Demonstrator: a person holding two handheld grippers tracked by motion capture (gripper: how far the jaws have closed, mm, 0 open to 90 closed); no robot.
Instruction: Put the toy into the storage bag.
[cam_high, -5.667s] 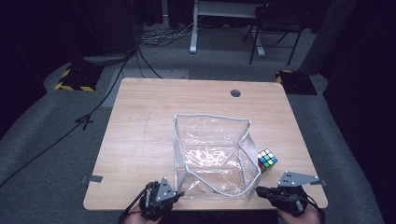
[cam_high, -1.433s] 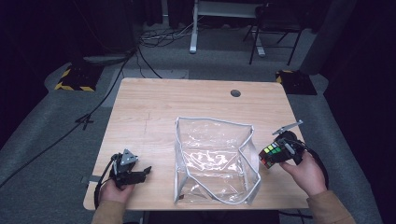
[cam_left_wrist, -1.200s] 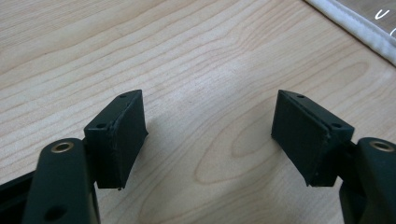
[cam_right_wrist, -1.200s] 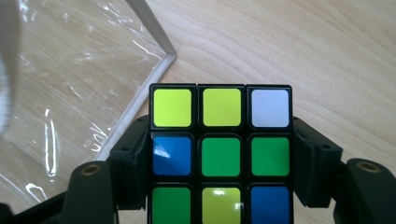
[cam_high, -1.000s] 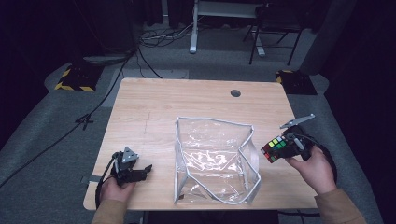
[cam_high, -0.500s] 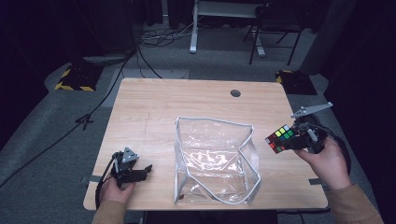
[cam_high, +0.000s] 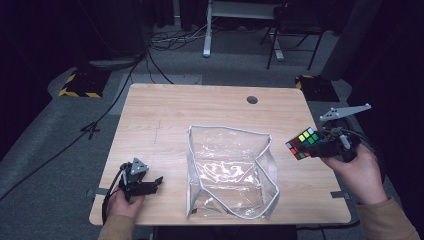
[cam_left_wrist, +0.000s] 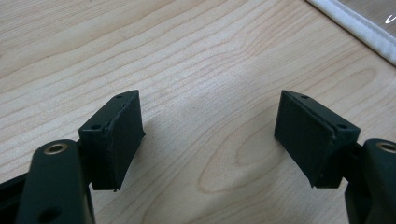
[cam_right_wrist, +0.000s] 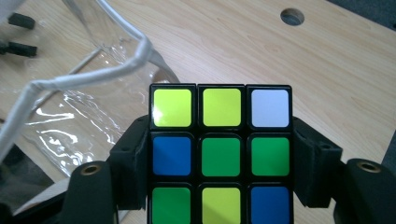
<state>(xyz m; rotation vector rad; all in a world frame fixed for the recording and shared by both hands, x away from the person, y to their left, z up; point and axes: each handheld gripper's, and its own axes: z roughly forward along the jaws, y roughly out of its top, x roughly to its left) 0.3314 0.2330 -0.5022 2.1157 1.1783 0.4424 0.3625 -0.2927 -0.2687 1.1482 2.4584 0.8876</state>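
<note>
A: Biggest first. Tabletop (cam_high: 165, 115), light wood, fills mid frame of the high view. Why's the clear bag (cam_high: 230, 172) dead centre?

B: Probably so either hand can get to it. It lies lower centre, white-trimmed mouth gaping toward the upper side, so a thing can go in from above or from the right. Nothing visible inside.

A: Cube?

B: Puzzle cube (cam_high: 303, 143) is at the right of the frame, off the tabletop, beside the bag's right edge and apart from it. The right gripper (cam_high: 320, 147) has it, fingers (cam_right_wrist: 133, 163) clamped on its two side faces, in the right gripper view. Side grip keeps the front face clear and the cube square, looks like it's lined up for the bag mouth.

A: Held high why?

B: My guess: to clear the bag's raised rim (cam_right_wrist: 88, 77).

A: Left side?

B: Left gripper (cam_high: 150, 186), lower left, low over bare wood, fingers (cam_left_wrist: 116, 137) wide apart, nothing between them. Parked near the bag's left edge, likely ready to steady or open it.
</note>
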